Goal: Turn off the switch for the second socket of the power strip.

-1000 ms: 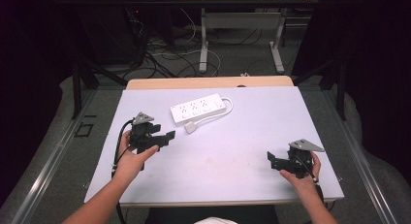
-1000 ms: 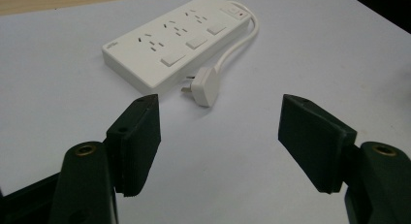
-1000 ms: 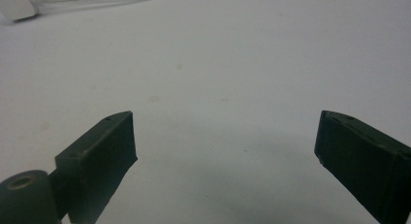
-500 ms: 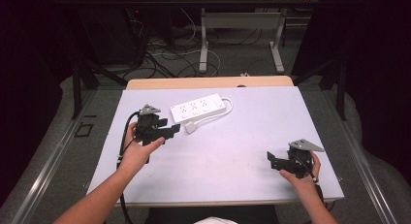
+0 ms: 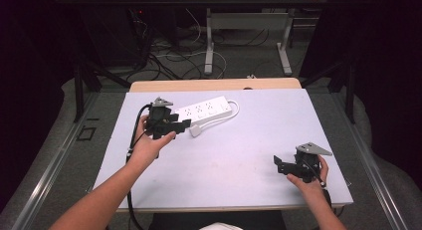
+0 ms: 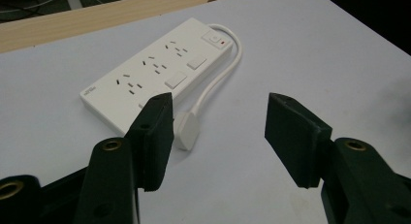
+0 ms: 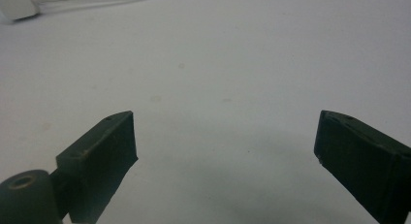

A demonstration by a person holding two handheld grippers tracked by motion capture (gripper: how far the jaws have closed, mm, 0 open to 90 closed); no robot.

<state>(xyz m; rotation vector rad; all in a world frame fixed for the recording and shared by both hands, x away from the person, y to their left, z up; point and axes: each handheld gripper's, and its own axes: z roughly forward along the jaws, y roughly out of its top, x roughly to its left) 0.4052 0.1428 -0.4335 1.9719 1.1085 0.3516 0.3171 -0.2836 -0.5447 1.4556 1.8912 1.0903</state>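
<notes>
The approach step is in hand. The left gripper (image 5: 185,124) hangs over the far left part of the table (image 5: 239,160), its jaws apart with nothing between them, aimed at the white plug (image 6: 186,129) that lies on the table top just beside the near edge of the power strip (image 6: 155,73). The cord (image 6: 220,76) loops from the strip's switch end round to the plug. The left gripper's jaws have just been closing, narrowing to a gap still broader than the plug.

The right gripper (image 5: 278,164) rests low at the near right corner, well apart from the strip; its jaws stand open over bare table in the right gripper view.

By judgement, the next move calls for lowering the left gripper until its pads (image 6: 155,132) bracket the plug, then closing on the plug body rather than on the cord.

Against the earlier frames, the left gripper has travelled away from the person and toward the strip, from mid-left of the table to just beside the plug. The right gripper, the strip and the plug lie as before.
</notes>
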